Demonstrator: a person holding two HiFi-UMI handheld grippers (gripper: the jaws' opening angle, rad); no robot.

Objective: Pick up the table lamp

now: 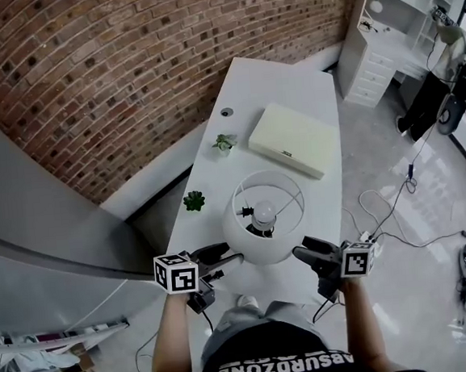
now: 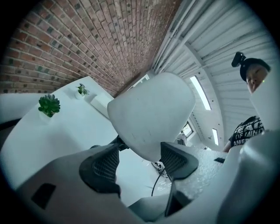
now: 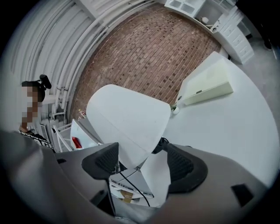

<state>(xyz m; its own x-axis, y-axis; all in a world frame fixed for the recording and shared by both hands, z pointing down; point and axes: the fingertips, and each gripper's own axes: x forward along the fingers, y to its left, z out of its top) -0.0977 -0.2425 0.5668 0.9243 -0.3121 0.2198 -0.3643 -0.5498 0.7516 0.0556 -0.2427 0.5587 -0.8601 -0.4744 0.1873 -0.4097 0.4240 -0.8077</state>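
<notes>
The table lamp (image 1: pixel 264 239) stands at the near end of the white table (image 1: pixel 327 183); it has a wide white shade, and I look down onto its bulb (image 1: pixel 263 213). My left gripper (image 1: pixel 225 256) is at the shade's lower left, open. In the left gripper view the shade (image 2: pixel 153 111) fills the middle and its lower edge dips between the spread pads of the left gripper (image 2: pixel 140 159). My right gripper (image 1: pixel 303 254) is at the shade's lower right, also open. In the right gripper view the shade (image 3: pixel 129 118) hangs just beyond the right gripper (image 3: pixel 142 164). The lamp's base is mostly hidden.
A cream flat box (image 1: pixel 294 139) lies further along the table. A small dark green plant (image 1: pixel 194 200) and a potted plant (image 1: pixel 224 144) stand near the left edge. The brick wall (image 1: pixel 125 61) runs along the left. Cables (image 1: pixel 386 220) lie on the floor to the right.
</notes>
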